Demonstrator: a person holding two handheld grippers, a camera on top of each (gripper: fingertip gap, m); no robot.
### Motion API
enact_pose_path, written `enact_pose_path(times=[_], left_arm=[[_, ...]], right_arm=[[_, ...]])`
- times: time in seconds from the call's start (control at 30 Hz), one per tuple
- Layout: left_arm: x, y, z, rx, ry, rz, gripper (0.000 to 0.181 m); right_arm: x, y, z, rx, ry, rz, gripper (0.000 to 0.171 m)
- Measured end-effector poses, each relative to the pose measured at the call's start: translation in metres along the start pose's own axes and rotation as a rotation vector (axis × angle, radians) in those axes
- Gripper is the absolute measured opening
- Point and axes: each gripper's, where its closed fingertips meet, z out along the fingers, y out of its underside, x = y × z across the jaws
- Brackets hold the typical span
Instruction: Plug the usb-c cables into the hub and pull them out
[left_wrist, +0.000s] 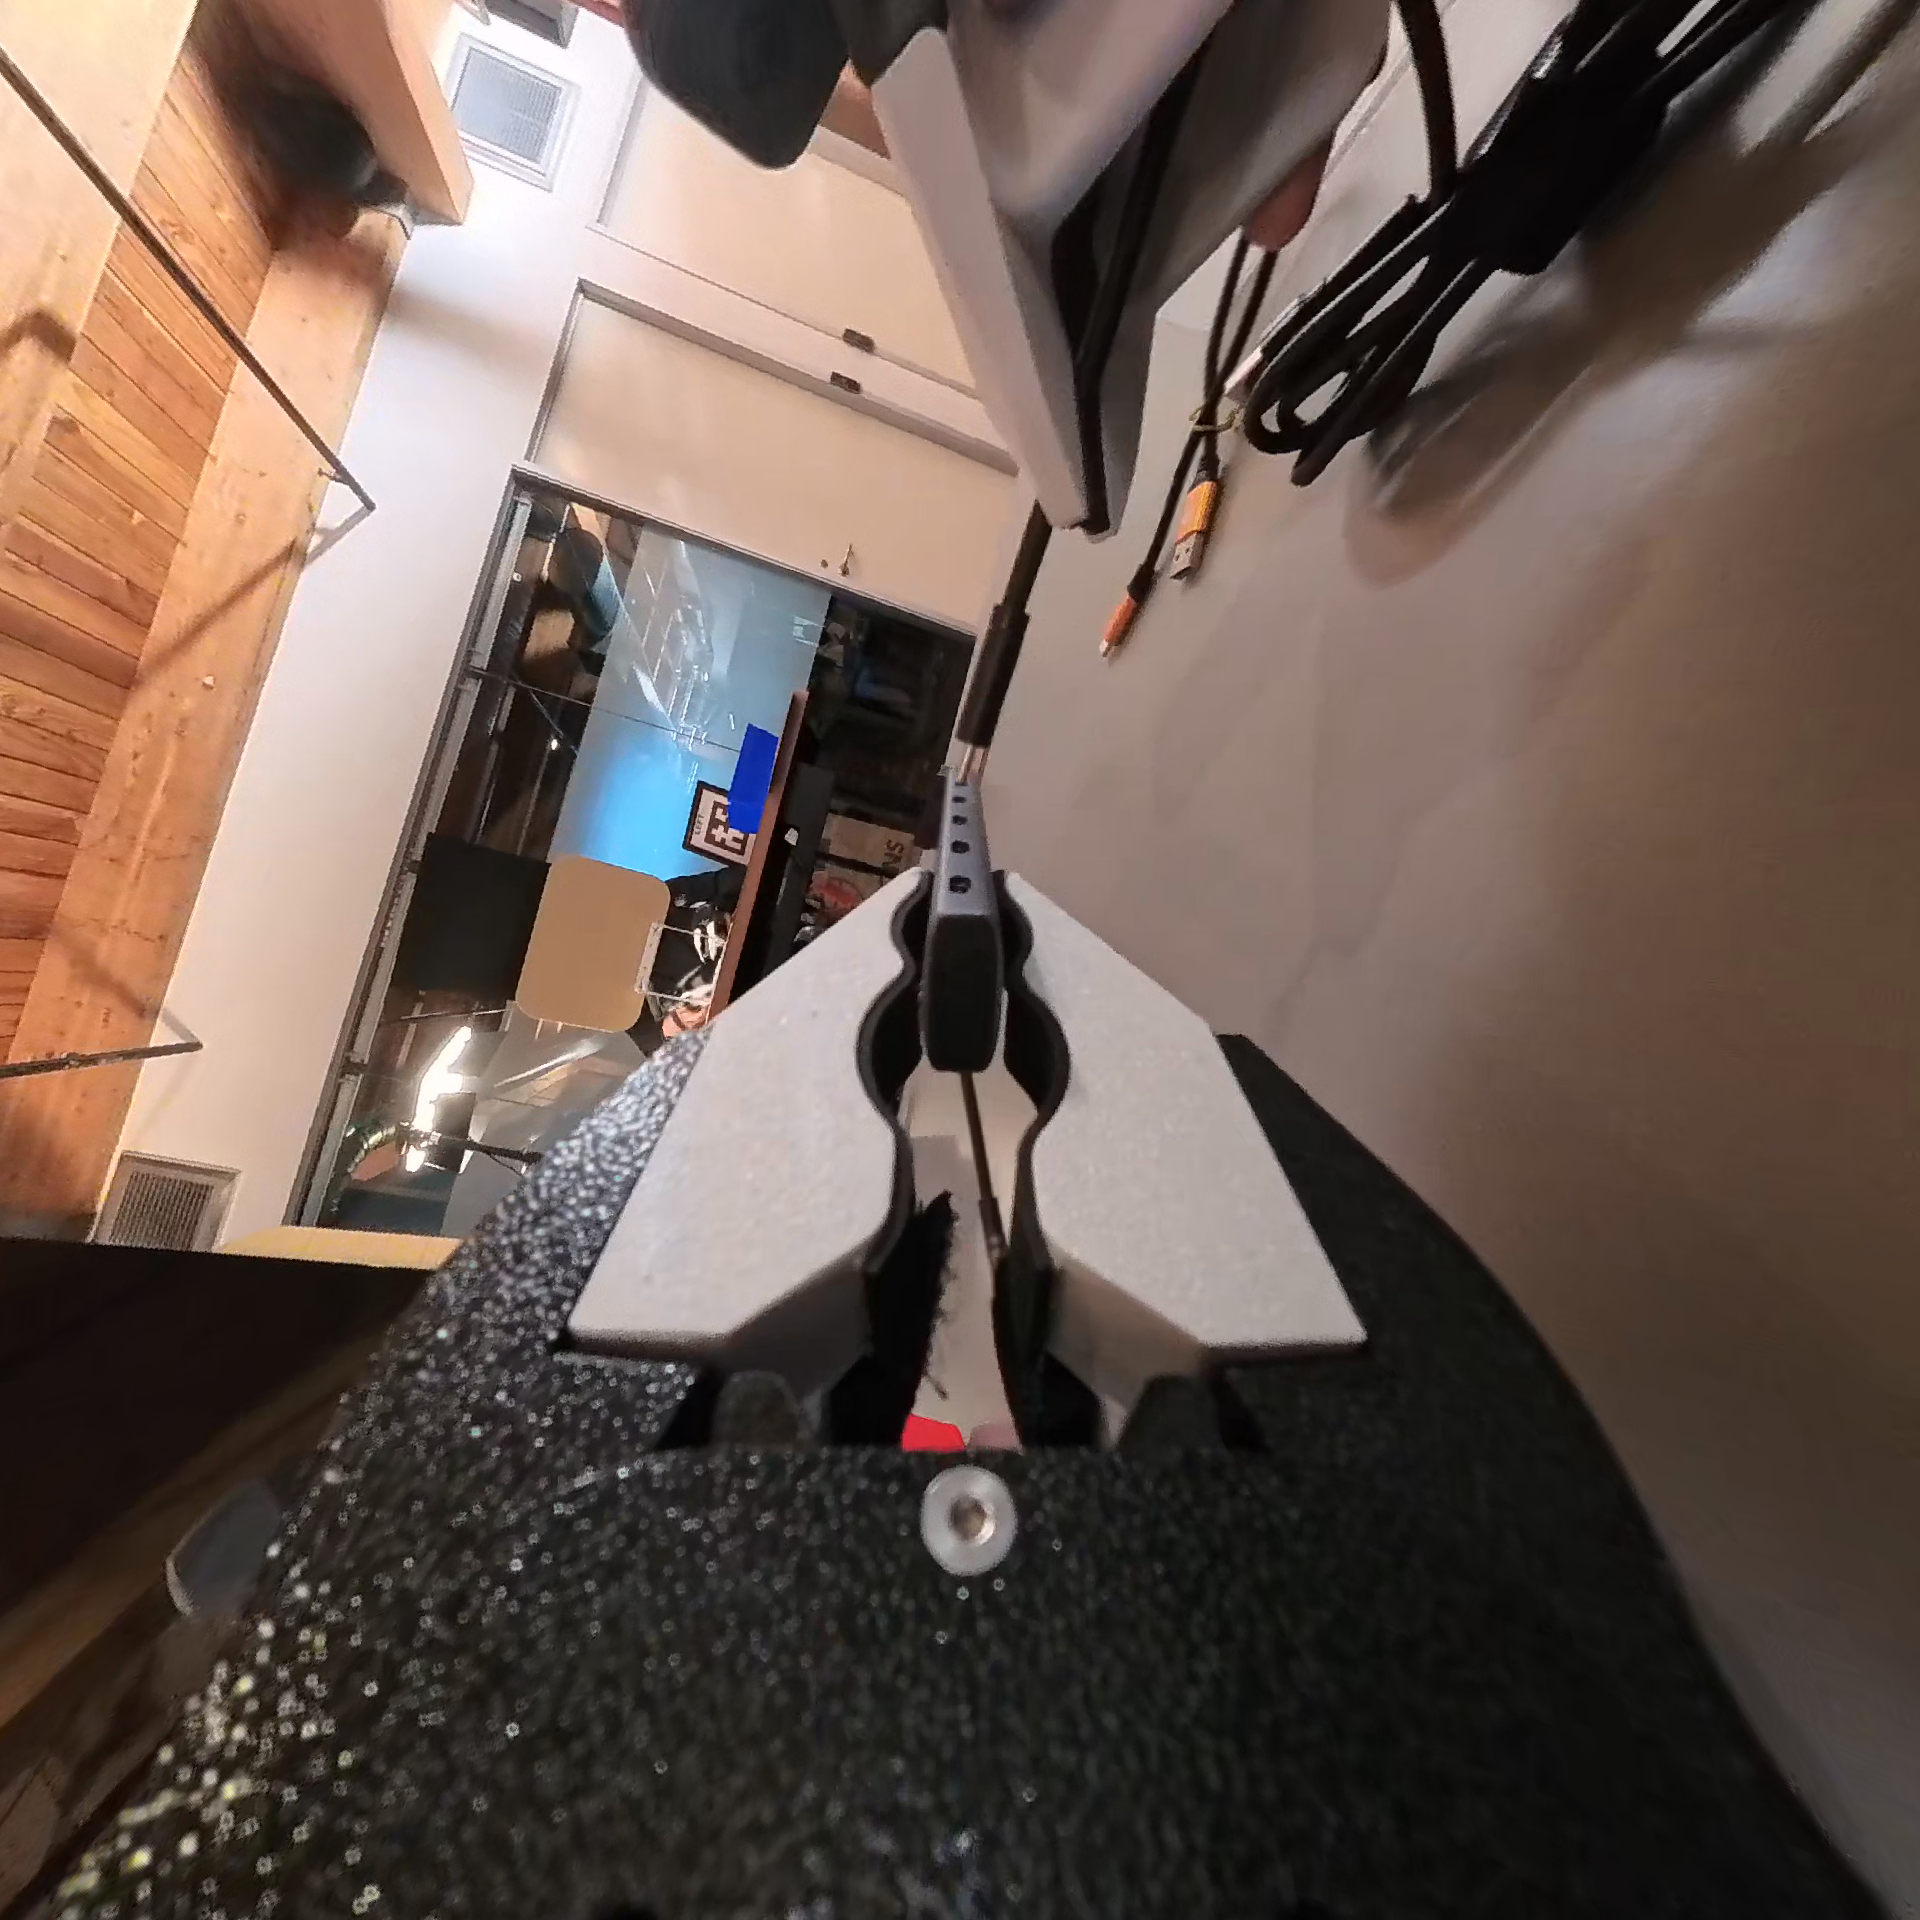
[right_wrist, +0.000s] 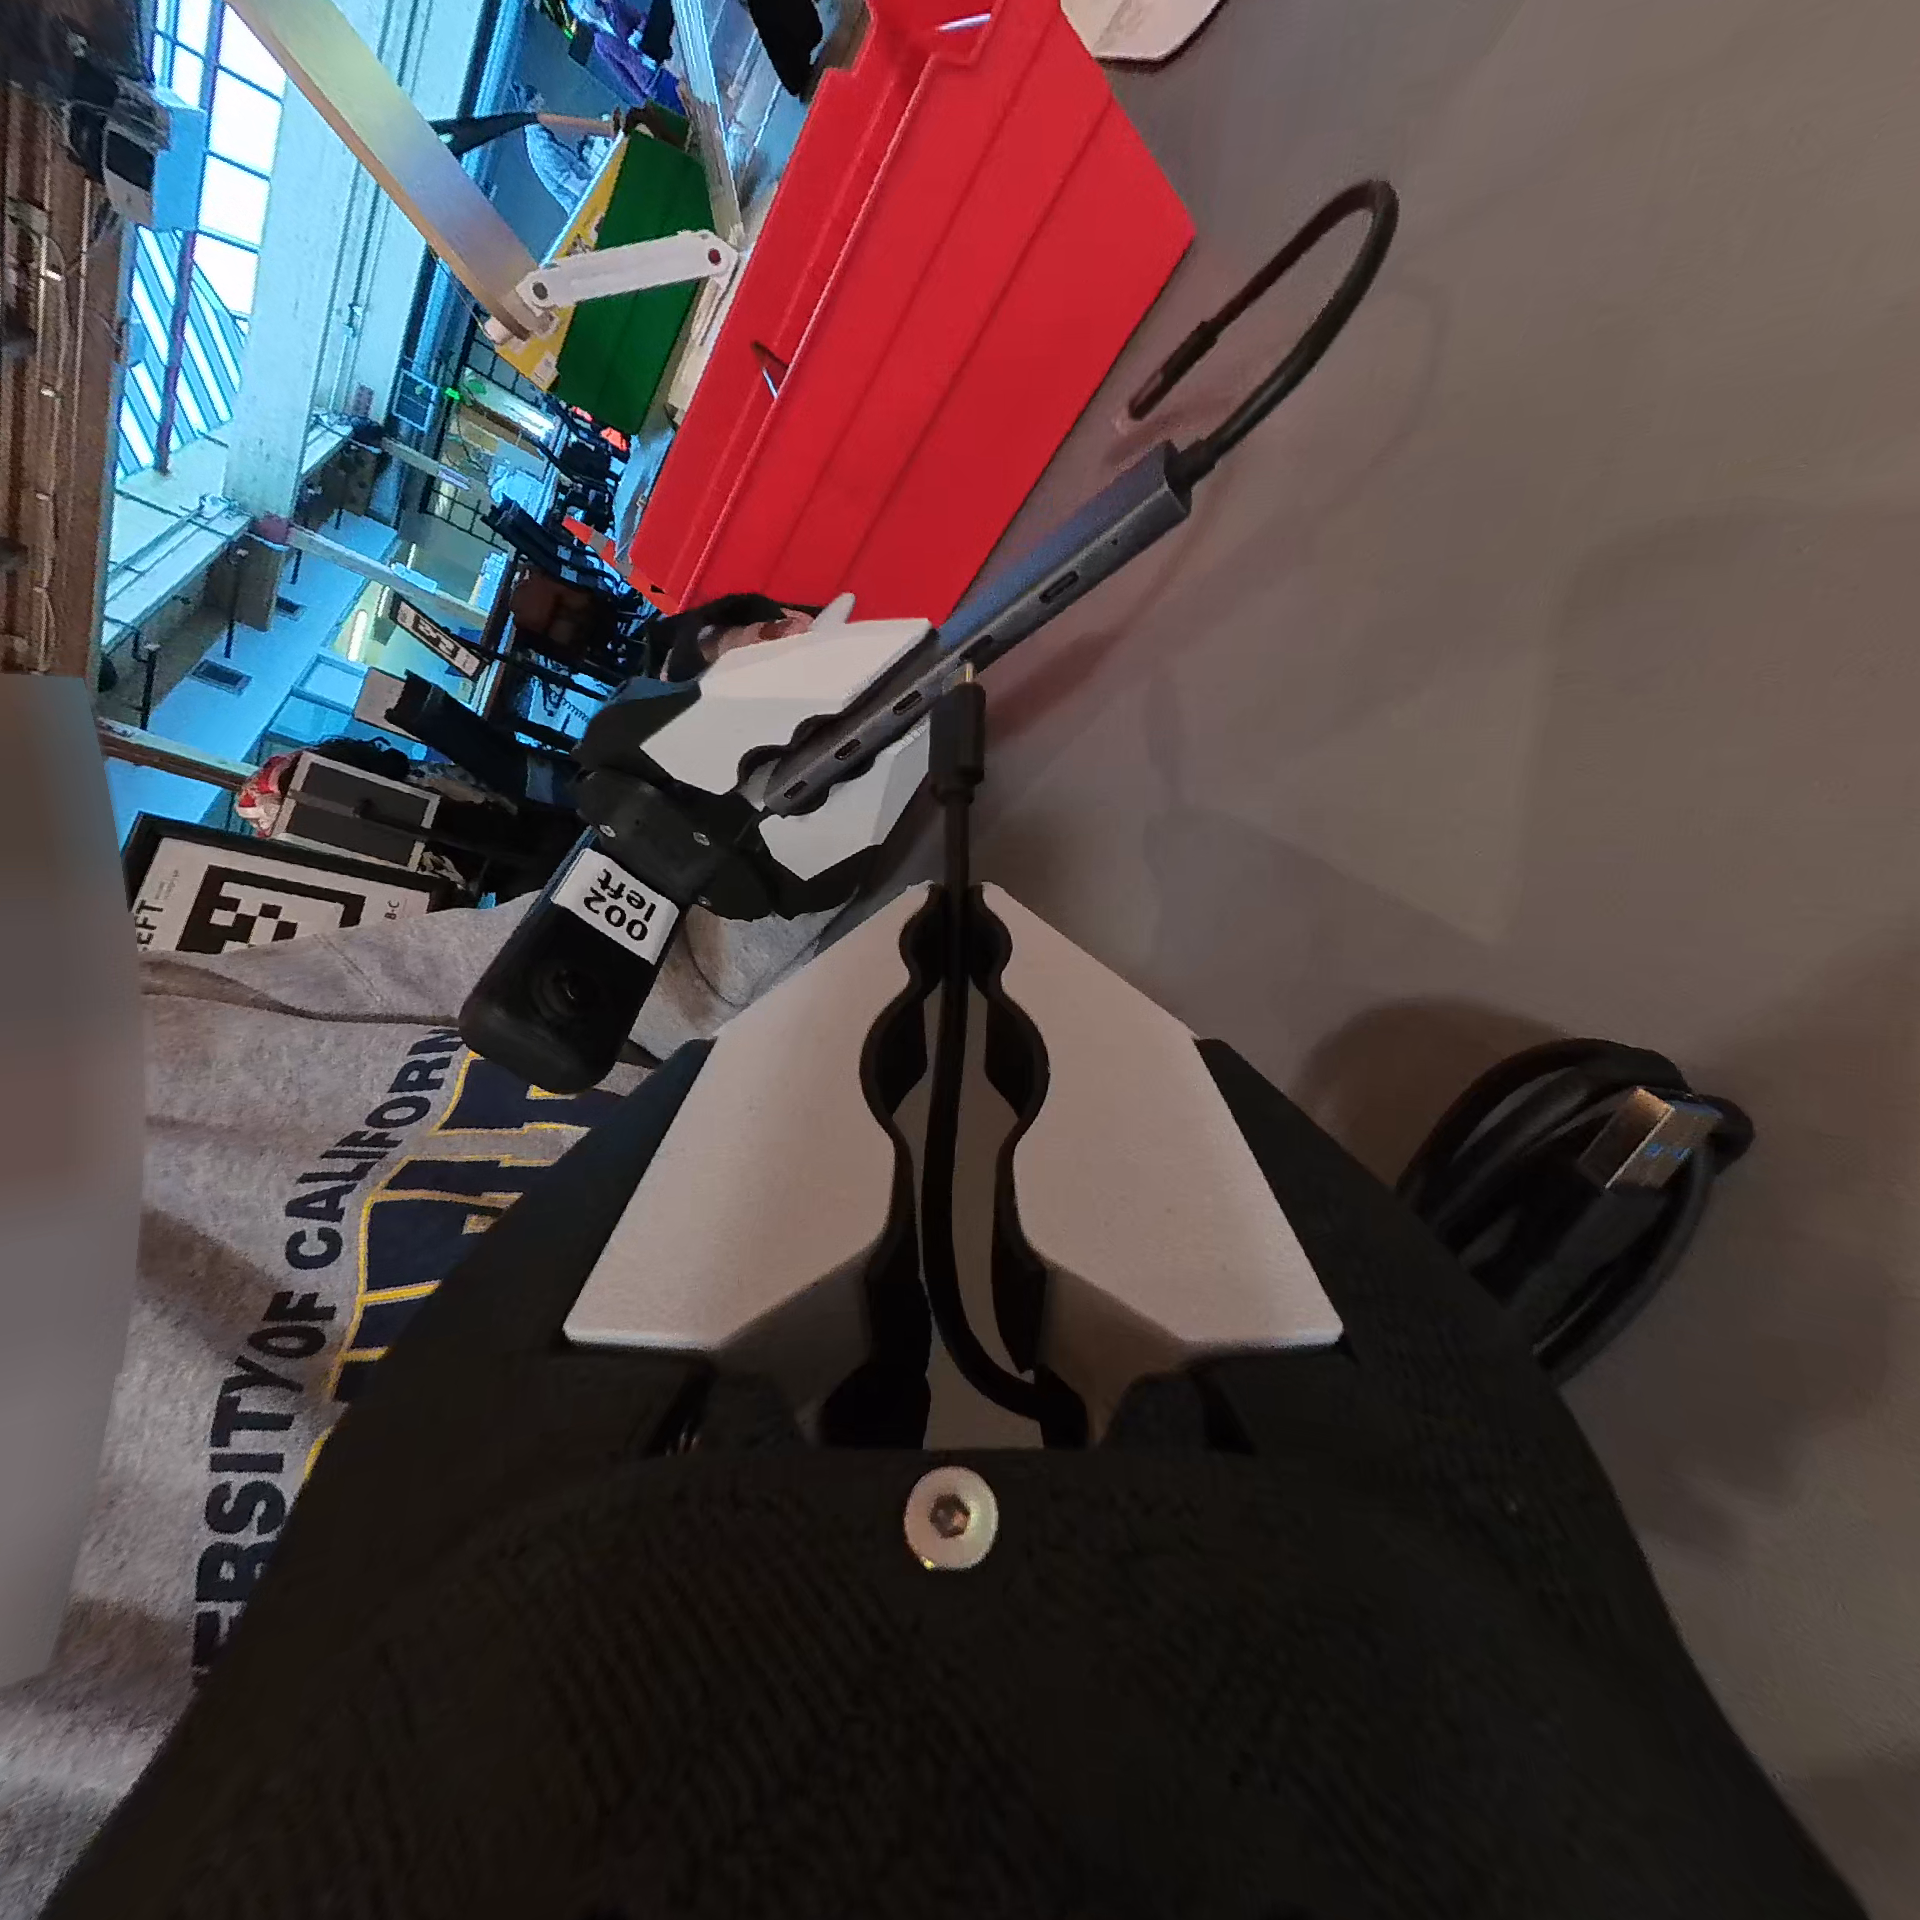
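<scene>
With the left gripper (left_wrist: 961, 914) clamping the hub (left_wrist: 958, 862), the right gripper (right_wrist: 954, 914) (pinching the black cable (right_wrist: 951, 1039)) should keep its plug (right_wrist: 961, 732) square to the port.

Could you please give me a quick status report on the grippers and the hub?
Left gripper shut on hub. Right gripper shut on black cable, plug at hub's port row, seating unclear. Nothing in the way.

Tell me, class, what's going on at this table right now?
A person is working two tools. The left hand-held gripper is clamped on a grey hub, held above the table. The right hand-held gripper grips a black usb-c cable just behind its plug, whose tip sits right at one of the hub's ports. Whether it is fully seated cannot be told. Spare cables lie nearby.
</scene>
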Motion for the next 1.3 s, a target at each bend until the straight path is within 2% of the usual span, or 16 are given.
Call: enact_pose_path(times=[0.5, 0.9, 1.07, 1.17, 1.3], left_arm=[[0.004, 0.002, 0.003, -0.01, 0.022, 0.006, 0.008], [0.01, 0.002, 0.007, -0.041, 0.034, 0.089, 0.008], [0.021, 0.002, 0.01, -0.056, 0.098, 0.067, 0.008], [0.028, 0.009, 0.013, -0.087, 0.159, -0.021, 0.008], [0.032, 0.013, 0.015, -0.112, 0.192, -0.058, 0.008]], right_arm=[[-0.004, 0.01, 0.007, -0.062, -0.011, 0.011, 0.002], [-0.005, 0.009, 0.009, -0.05, -0.019, 0.024, 0.002], [0.001, 0.0, 0.016, 0.048, 0.077, -0.153, 0.009], [0.009, 0.002, 0.022, 0.039, 0.185, -0.318, 0.008], [0.013, 0.003, 0.026, -0.003, 0.301, -0.523, 0.015]])
